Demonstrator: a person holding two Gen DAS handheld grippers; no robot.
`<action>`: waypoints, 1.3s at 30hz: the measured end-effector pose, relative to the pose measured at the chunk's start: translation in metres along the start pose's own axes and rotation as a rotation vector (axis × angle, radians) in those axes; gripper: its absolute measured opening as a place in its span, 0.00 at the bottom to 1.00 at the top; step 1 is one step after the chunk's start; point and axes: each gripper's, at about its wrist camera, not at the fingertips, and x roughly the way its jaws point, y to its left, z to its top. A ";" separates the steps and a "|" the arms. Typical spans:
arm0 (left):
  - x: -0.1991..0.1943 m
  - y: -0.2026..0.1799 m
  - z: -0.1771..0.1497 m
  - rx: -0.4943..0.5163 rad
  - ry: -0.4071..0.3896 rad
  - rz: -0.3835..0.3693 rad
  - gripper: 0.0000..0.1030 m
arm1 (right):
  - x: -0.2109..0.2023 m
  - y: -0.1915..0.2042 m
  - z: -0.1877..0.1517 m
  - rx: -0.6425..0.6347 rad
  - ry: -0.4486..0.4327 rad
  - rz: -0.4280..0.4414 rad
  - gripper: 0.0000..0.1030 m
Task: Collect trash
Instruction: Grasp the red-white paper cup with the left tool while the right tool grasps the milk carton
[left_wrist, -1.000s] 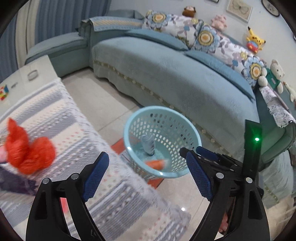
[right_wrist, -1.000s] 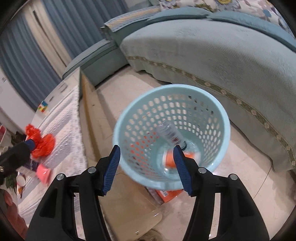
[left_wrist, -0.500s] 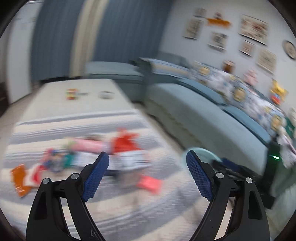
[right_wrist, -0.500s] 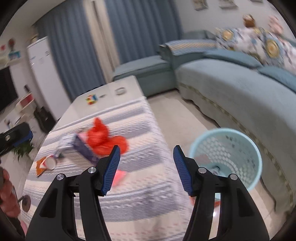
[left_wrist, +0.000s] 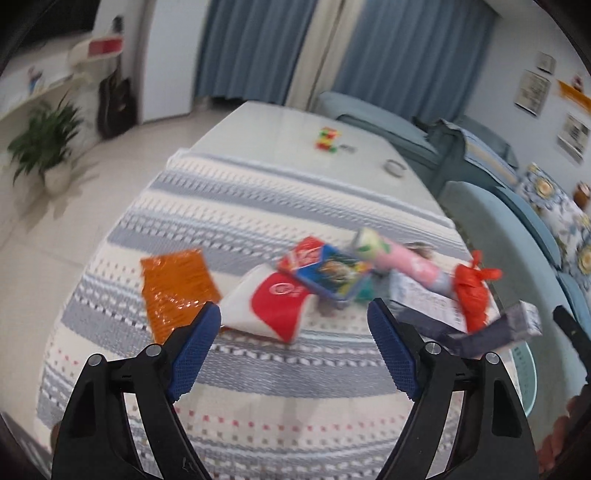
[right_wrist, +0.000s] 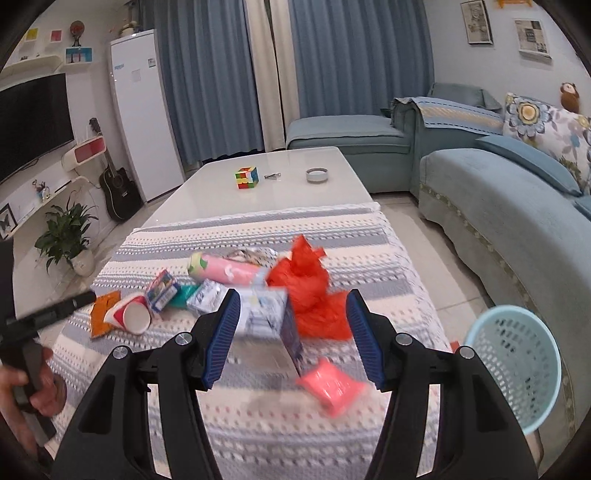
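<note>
Striped cloth (right_wrist: 258, 236) in grey and cream covers the near half of the tabletop (right_wrist: 295, 170), and the trash lies in a heap across its middle, with the pale blue basket (right_wrist: 517, 365) on the floor off the table's right edge. Both grippers hang over the near edge with nothing held: the left gripper (left_wrist: 295, 350) has its fingers wide apart, having just eased in slightly, and the right gripper (right_wrist: 291, 339) has its fingers partly apart. A sound next move, as I judge it, is to take one piece per hand from the outside of the heap: the right on the red plastic bag (right_wrist: 310, 295) or the carton (right_wrist: 266, 314) ahead of it, the left on the paper cup (left_wrist: 273, 306) or the orange wrapper (left_wrist: 177, 284) toward the cloth's left edge, coming down squarely so the pads do not catch the cloth. Motion blur smears both views; print on the blue packet (left_wrist: 328, 273) and pink tube (left_wrist: 402, 262) cannot be read, the pink piece (right_wrist: 332, 384) near the front edge is unclear, and the basket's contents are hidden.
</note>
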 end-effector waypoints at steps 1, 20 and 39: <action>0.009 0.004 0.002 -0.018 0.017 -0.005 0.77 | 0.005 0.000 0.003 0.008 0.009 0.014 0.54; 0.065 0.001 -0.024 0.089 0.131 0.096 0.65 | -0.021 0.003 -0.076 -0.055 0.256 0.205 0.29; 0.067 0.027 0.000 -0.230 0.197 -0.072 0.84 | 0.001 -0.009 -0.105 0.010 0.365 0.174 0.67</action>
